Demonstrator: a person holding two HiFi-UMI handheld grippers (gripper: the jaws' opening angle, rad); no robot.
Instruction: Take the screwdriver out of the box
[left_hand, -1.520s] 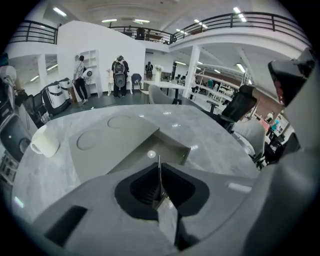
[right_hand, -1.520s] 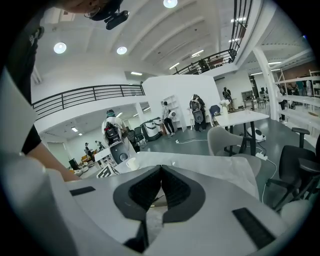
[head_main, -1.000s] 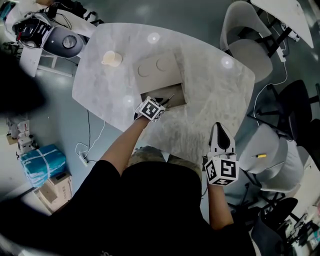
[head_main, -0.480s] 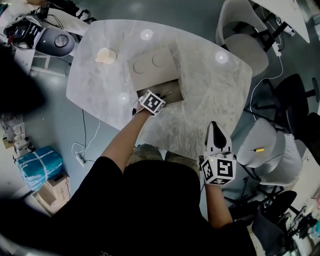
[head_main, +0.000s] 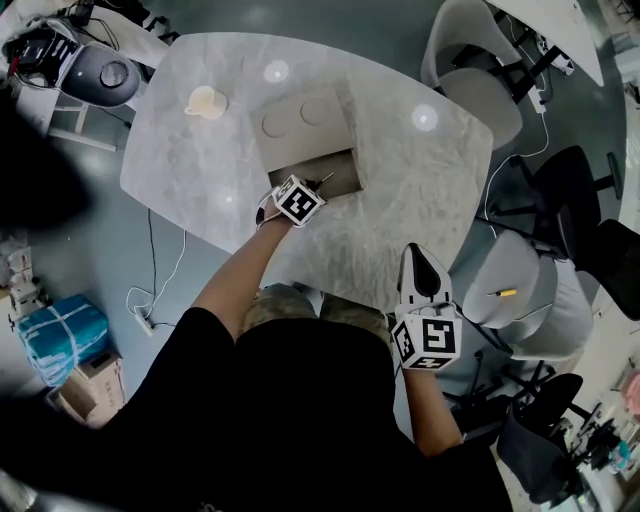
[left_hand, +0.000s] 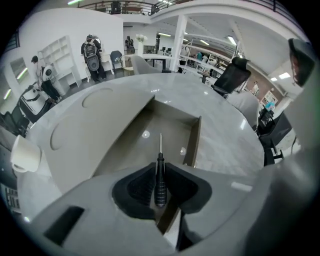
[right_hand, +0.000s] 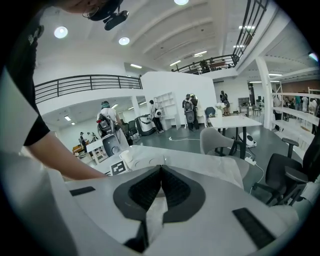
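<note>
An open cardboard box (head_main: 340, 170) sits mid-table, its lid (head_main: 300, 125) folded back. In the left gripper view a slim black screwdriver (left_hand: 160, 182) points its thin shaft into the box (left_hand: 192, 142). My left gripper (left_hand: 160, 167) is closing, and its dark pads meet the screwdriver's ribbed handle on both sides. The head view shows that gripper (head_main: 312, 188) at the box's near opening, aimed steeply down. My right gripper (head_main: 418, 258) hovers over the table's near right edge, away from the box. Its jaws (right_hand: 161, 169) are shut and hold nothing.
A pale cup (head_main: 205, 101) stands at the far left of the marble table (head_main: 420, 190). White chairs (head_main: 500, 290) crowd the right side, one with a small yellow tool on its seat. Cables and equipment lie on the floor at left.
The right gripper has drifted a little along the table's near edge. The left gripper stays at the box's opening, with the screwdriver shaft still showing beside it.
</note>
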